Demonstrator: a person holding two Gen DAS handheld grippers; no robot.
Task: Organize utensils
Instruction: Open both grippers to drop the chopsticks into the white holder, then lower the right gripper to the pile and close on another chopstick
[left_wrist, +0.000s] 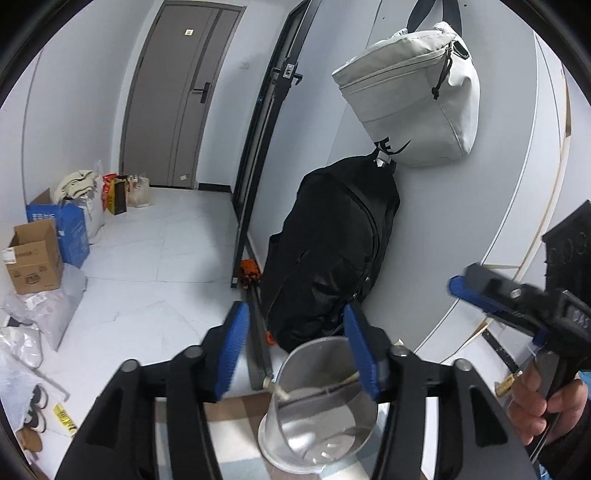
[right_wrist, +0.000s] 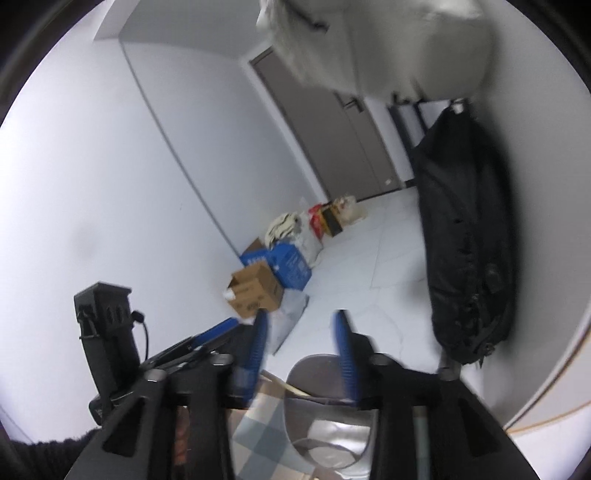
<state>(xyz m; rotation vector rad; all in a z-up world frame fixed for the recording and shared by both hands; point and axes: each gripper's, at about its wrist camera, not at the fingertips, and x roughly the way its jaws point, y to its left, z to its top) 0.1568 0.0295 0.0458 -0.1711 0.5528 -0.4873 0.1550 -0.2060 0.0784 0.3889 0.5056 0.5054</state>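
Steel holder (left_wrist: 317, 410) just below spread left gripper (left_wrist: 295, 350), utensil (left_wrist: 314, 391) already inside; right gripper (right_wrist: 301, 354) spread, empty; remainder unseen.

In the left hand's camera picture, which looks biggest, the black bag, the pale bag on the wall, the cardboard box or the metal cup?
1. black bag
2. pale bag
3. metal cup, though it looms large only because it sits right by the camera
4. cardboard box, far off
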